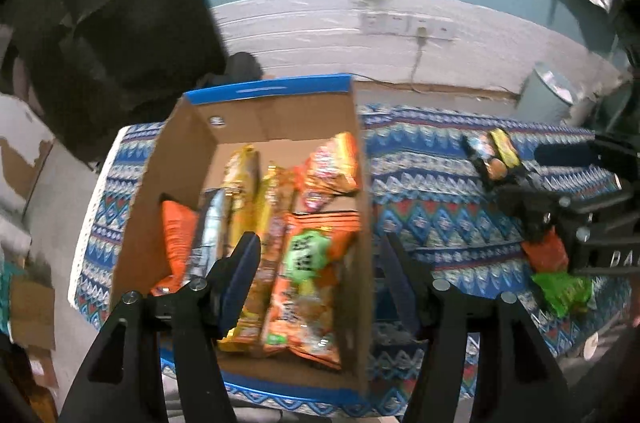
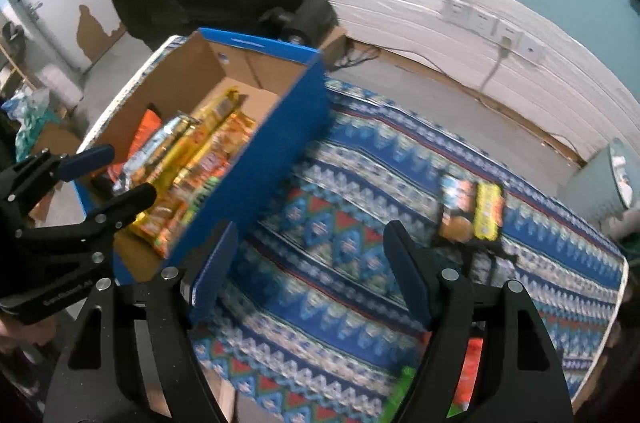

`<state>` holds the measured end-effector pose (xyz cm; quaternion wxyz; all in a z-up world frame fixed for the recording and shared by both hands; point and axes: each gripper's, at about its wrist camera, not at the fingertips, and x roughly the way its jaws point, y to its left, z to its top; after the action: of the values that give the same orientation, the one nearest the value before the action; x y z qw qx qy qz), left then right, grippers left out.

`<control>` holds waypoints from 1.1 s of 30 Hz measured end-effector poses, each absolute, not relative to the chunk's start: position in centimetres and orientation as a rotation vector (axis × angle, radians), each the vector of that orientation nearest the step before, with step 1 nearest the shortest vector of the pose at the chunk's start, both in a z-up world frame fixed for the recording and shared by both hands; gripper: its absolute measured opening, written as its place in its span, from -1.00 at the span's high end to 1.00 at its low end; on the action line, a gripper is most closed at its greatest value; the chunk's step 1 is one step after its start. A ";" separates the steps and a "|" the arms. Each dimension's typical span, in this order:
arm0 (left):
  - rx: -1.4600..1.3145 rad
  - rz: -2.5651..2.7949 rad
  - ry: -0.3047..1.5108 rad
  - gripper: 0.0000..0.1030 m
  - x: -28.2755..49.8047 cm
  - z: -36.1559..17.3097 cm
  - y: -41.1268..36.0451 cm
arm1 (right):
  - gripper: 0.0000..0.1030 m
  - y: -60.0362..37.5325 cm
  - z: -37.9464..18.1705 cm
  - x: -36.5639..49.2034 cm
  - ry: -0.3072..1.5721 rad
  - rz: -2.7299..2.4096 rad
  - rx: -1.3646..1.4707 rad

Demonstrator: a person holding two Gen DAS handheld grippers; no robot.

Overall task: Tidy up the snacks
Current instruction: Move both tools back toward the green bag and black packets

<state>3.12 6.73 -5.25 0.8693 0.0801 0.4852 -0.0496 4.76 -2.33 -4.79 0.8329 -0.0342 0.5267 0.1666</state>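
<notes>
- Snacks are found in two places: a row of packets (image 1: 280, 243) lies in the box (image 1: 200, 159), and loose ones remain on the cloth (image 2: 328, 223).
- Left gripper (image 1: 316, 263) hangs over the box, jaws apart, nothing between them; one finger sits above the packets, the other outside the near box wall.
- Right gripper (image 2: 312, 263) hangs over bare cloth, jaws apart and empty.
- Loose items: a yellow packet (image 2: 488, 211) and a darker one (image 2: 456, 211) touching it near the far edge; an orange packet (image 1: 546, 255) and a green packet (image 1: 564, 289) under the right gripper.
- Risk: the left finger outside the wall may catch the box rim on descent and shove or tip the box.
- Risk: the touching pair may be grabbed together, or one nudged off the cloth edge.
- Risk: motion blur makes packet edges unclear; a grasp may land off-centre.
- Orientation: boxed packets lie flat, long axes parallel, running from the near wall to the far wall. The yellow packet's long axis runs roughly towards the far edge.
</notes>
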 end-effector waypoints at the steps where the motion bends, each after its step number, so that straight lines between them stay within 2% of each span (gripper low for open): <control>1: 0.181 -0.118 1.018 -0.23 2.9 -5.3 5.9 | -0.47 -3.2 -4.7 4.5 1.117 0.342 -0.070; 15: 0.298 -0.265 1.069 -0.34 0.1 -7.2 -2.4 | -0.47 -13.9 -4.9 0.2 1.151 0.198 0.003; 20: 0.306 -0.297 1.118 -0.35 -0.7 -8.6 -5.2 | -0.47 -17.5 -6.9 -1.5 1.198 0.134 0.030; 23: 0.297 -0.288 1.142 -0.47 -1.0 -9.4 -6.6 | -0.47 -19.4 -8.0 -2.6 1.224 0.103 0.053; 33: 0.305 -0.312 1.194 -0.54 -2.4 -11.2 -10.6 | -0.47 -23.8 -12.1 -5.6 1.334 0.013 0.062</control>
<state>-2.35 -10.61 -11.21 0.8047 0.1422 0.5577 -0.1457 -5.61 -23.80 -12.06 0.7853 0.0286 0.6184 0.0059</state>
